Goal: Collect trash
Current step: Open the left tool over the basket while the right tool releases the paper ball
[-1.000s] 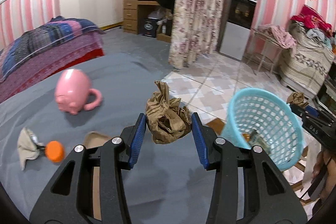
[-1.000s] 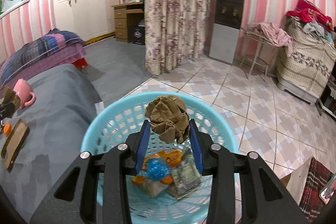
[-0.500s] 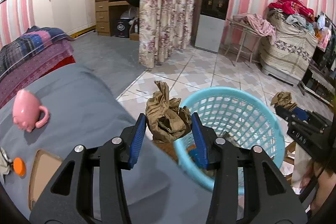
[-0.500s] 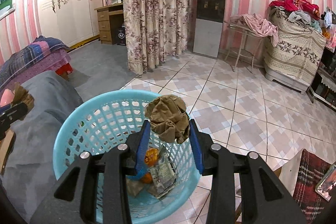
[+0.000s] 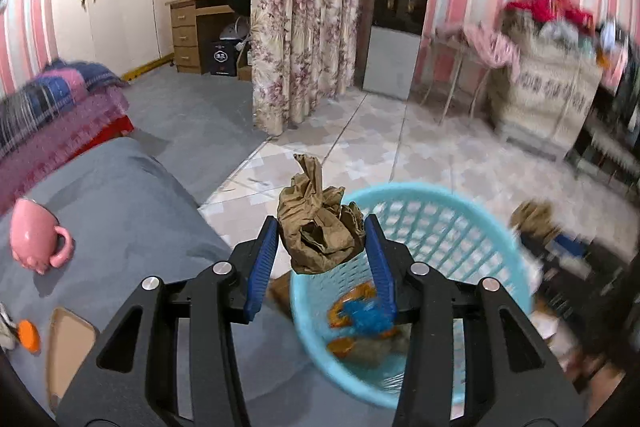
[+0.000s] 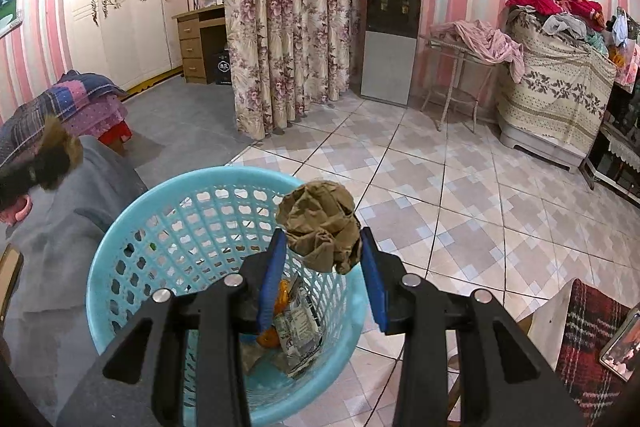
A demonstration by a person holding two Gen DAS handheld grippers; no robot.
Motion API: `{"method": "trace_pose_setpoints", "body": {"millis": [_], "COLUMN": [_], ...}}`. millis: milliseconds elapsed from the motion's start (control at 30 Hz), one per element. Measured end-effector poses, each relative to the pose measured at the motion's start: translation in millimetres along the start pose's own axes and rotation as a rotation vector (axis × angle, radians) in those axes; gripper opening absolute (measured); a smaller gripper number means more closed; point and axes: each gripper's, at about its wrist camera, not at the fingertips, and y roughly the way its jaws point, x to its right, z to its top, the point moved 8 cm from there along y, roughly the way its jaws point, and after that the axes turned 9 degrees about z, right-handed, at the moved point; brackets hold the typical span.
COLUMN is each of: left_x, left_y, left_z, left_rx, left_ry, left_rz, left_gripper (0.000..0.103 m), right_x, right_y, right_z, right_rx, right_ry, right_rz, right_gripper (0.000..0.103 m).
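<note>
Both pairs of blue-padded jaws stand partly closed, each clamped on a wad of paper. The left gripper (image 5: 320, 247) pinches a crumpled brown paper bag with a twisted tail (image 5: 318, 233) at the near-left rim of the light-blue plastic lattice basket (image 5: 440, 211). The right gripper (image 6: 320, 251) pins a rounder brown paper ball (image 6: 320, 225) above the basket's far-right rim, over the wrappers already inside.

Such paper is probably light, soft and springy, and will not break; a squeeze across the thick middle, as both have it now, should hold, while the loose tail would slip or tear.

Against the frame a second ago, the left wad has travelled from above the grey bedcover (image 5: 112, 203) to the basket, and the pink pig-shaped mug (image 5: 38, 241) has slid to the view's left edge. The right wad has shifted from the middle of the basket toward its rim.
</note>
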Motion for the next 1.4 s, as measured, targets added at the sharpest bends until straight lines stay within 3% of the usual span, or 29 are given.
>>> {"method": "trace_pose_setpoints", "body": {"millis": [433,933,1000,1067,1133,1400], "left_x": [2,31,28,22,14,-33], "left_y": [12,40,39,37,33,23], "left_z": [-10,-31,-30,-28,-25,-10], "left_rx": [0.005,-0.062,-0.061,-0.05,-0.033,0.019], "left_ry": [0.035,0.067,0.057,0.046,0.034,-0.058], "left_rz": [-0.034,-0.072,-0.069,-0.059,-0.038,0.045], "left_gripper": [0.043,0.046,0.05,0.065,0.074,0.088], "right_x": [4,0,0,-1,-4,-26], "right_y": [-1,3,3,3,3,9], "right_z": [-3,-4,-4,-5,-5,-4], "right_rx": [0.002,-0.005,-0.005,-0.004,-0.003,0.011], "right_ry": [0.021,0.027,0.031,0.029,0.019,0.011], "right_rz": [-0.005,0.011,0.013,0.017,0.02,0.047], "right_gripper": [0.038,0.038,0.038,0.038,0.038,0.038]}}
